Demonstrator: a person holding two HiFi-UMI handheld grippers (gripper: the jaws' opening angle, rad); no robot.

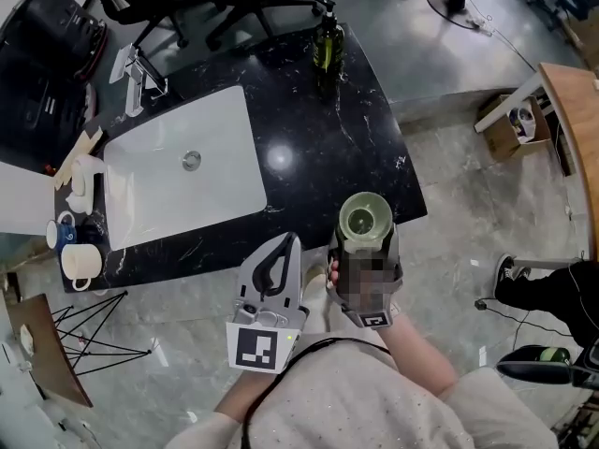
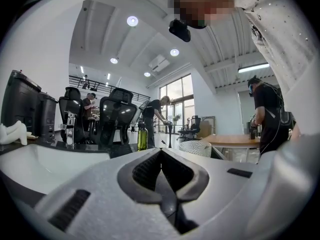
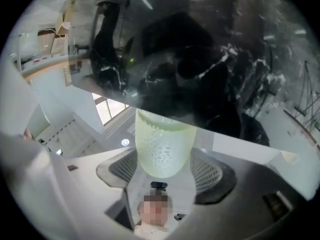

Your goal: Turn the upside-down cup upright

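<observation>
A pale green, translucent cup (image 1: 365,218) with a dotted wall hangs over the front right edge of the black marble counter (image 1: 309,148). Its mouth faces up toward the head camera. My right gripper (image 1: 366,243) is shut on it, one finger on each side. In the right gripper view the cup (image 3: 162,144) fills the gap of the gripper (image 3: 166,160), and the counter shows overhead, so that view is turned over. My left gripper (image 1: 287,241) is shut and empty just left of the cup, at the counter's front edge. The left gripper (image 2: 161,152) view shows the cup (image 2: 195,147) to its right.
A white sink (image 1: 178,171) with a faucet (image 1: 140,78) takes the counter's left half. A green soap bottle (image 1: 327,45) stands at the back. Mugs (image 1: 80,262) sit at the far left end. Office chairs (image 1: 215,3) stand behind, a wooden table (image 1: 571,110) at right.
</observation>
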